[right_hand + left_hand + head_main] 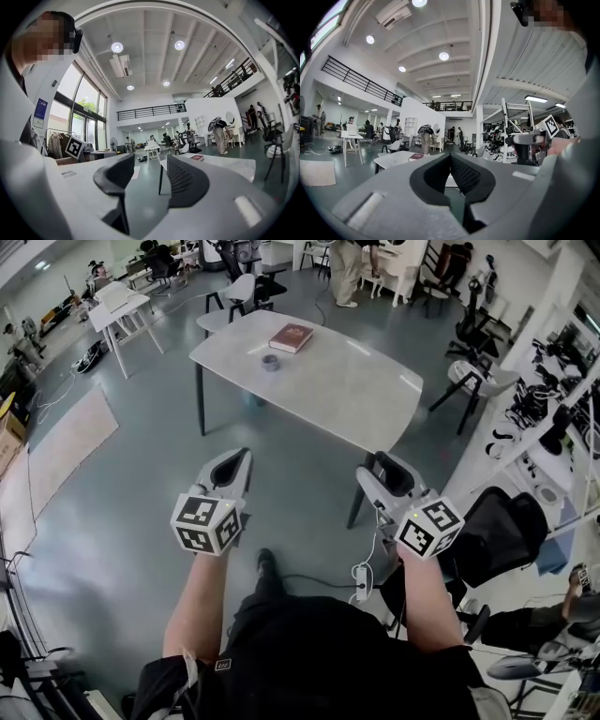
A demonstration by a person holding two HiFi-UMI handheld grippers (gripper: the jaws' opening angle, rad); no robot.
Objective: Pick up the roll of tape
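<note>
The roll of tape point(270, 361) is a small grey ring lying on the white table point(328, 390), close to a red book point(292, 337). Both grippers are held level over the floor, well short of the table's near edge. My left gripper point(242, 457) is shut, its dark pads meeting at the tips point(450, 155) with nothing in them. My right gripper point(375, 468) stands open and empty, with floor showing between its pads point(151, 164). The table point(225, 164) and book point(197, 158) show ahead in the right gripper view; I cannot make out the tape there.
A black office chair point(497, 531) stands right of my right gripper and a dark chair point(473, 329) by the table's right end. A power strip point(361, 579) with its cable lies on the floor near my feet. A white chair point(239, 292) sits beyond the table. A person point(347, 268) stands far back.
</note>
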